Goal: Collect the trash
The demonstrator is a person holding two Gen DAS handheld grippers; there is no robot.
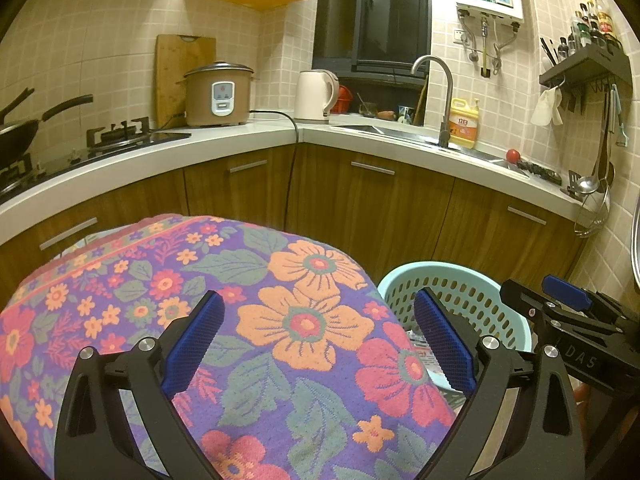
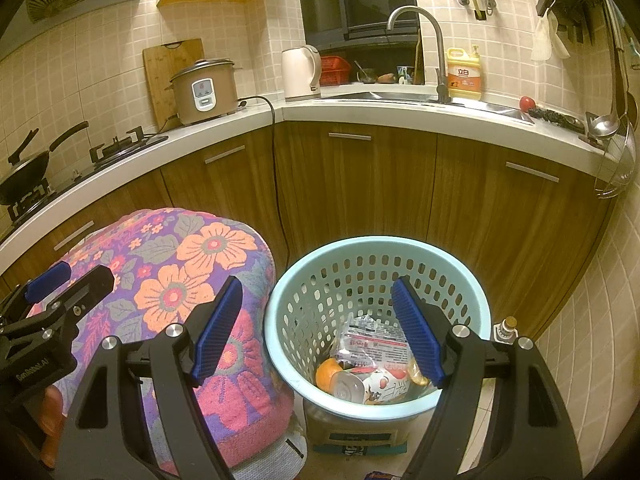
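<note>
A light blue perforated trash basket (image 2: 472, 292) stands on the floor right of a table under a floral cloth (image 2: 192, 280). It holds a plastic wrapper (image 2: 372, 340), an orange (image 2: 327, 372), a can (image 2: 348, 386) and a printed carton (image 2: 386, 390). My right gripper (image 2: 318, 324) is open and empty, just above the basket's left rim. My left gripper (image 1: 318, 336) is open and empty over the cloth (image 1: 280, 320); the basket (image 1: 472, 300) is to its right. The cloth's top shows no trash.
Wooden cabinets and a white counter (image 2: 360, 114) curve behind, with a rice cooker (image 2: 202, 92), kettle (image 2: 300, 72), sink tap (image 2: 432, 40), detergent bottle (image 2: 464, 74) and a tomato (image 2: 527, 103). A cardboard box (image 2: 360, 436) sits under the basket. A small bottle (image 2: 506, 328) stands right of it.
</note>
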